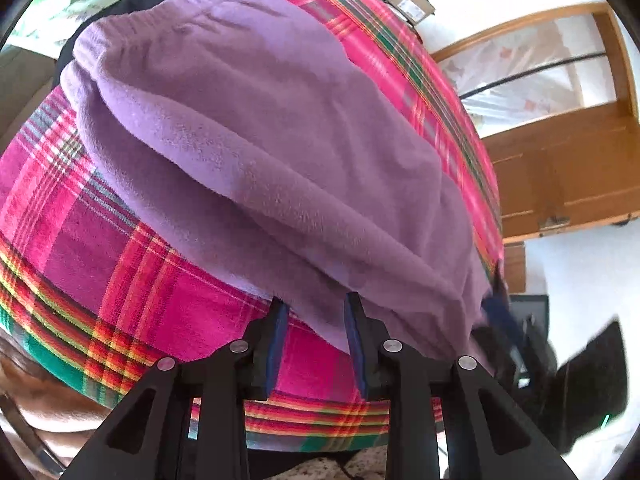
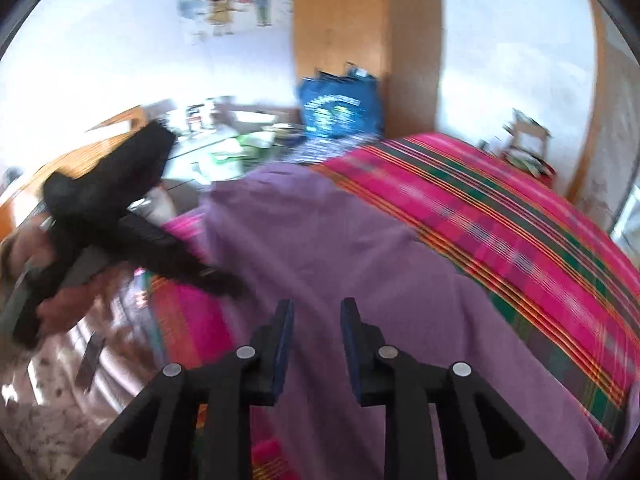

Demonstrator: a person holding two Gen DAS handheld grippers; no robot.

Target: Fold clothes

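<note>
Bed, plaid blanket (image 1: pixel 80 240): purple garment (image 1: pixel 260 140) lies folded at frame centre. Left tool (image 1: pixel 316 340) and right tool (image 2: pixel 316 344) stand apart, apparently empty. Next: regrip hem for another fold.

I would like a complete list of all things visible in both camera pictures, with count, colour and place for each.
purple fleece garment: one, purple, spread on the plaid cloth
pink plaid cloth: one, pink with green and yellow stripes, covering the surface
blue bag: one, blue, behind the surface by the wooden panel
cartoon wall sticker: one, two figures, on the white wall
wooden door: one, brown, at right
left gripper: one, black, fingers apart at the garment's near edge
right gripper: one, black, open over the garment
</note>
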